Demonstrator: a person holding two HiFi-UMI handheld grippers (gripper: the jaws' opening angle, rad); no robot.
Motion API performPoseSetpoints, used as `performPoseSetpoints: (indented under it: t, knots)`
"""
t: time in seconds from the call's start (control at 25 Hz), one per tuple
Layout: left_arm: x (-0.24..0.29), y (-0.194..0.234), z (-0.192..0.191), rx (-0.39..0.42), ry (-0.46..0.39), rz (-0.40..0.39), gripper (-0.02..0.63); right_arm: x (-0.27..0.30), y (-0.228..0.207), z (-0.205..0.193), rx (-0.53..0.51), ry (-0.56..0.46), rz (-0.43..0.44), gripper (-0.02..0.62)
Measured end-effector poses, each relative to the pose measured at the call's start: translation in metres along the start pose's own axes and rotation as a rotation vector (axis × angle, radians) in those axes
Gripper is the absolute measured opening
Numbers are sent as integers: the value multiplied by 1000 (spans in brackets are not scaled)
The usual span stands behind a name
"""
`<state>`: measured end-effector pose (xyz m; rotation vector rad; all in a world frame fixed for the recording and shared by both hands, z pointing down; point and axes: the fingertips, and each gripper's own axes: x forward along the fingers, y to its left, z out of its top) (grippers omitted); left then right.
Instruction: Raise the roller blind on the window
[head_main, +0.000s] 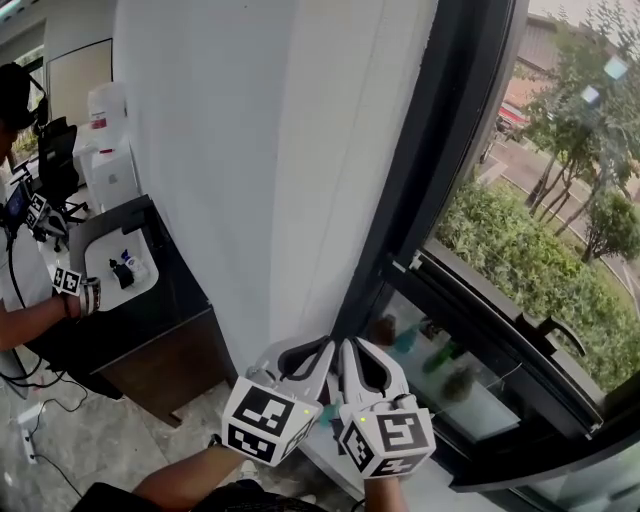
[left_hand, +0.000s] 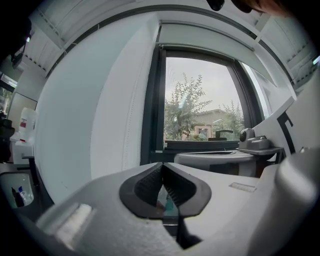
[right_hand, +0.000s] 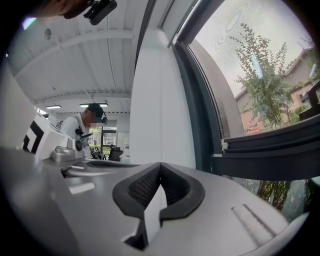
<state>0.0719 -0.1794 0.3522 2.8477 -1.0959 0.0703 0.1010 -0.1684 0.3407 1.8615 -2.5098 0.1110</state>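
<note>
Beside the window (head_main: 520, 250), left tool (left_hand: 162, 166) and right tool (right_hand: 160, 165) both have jaws together.

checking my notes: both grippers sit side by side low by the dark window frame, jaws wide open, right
Only the jaws are wrong. The left gripper and right gripper sit side by side low by the dark window frame, but the left gripper view and right gripper view show their jaws shut.
</note>
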Motion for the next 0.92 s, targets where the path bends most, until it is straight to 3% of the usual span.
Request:
performPoseSetpoints:
  t: [0.92]
  knots:
    - [-3, 8, -3, 20, 28, 32, 0, 4, 7, -5, 12, 8, 11, 6]
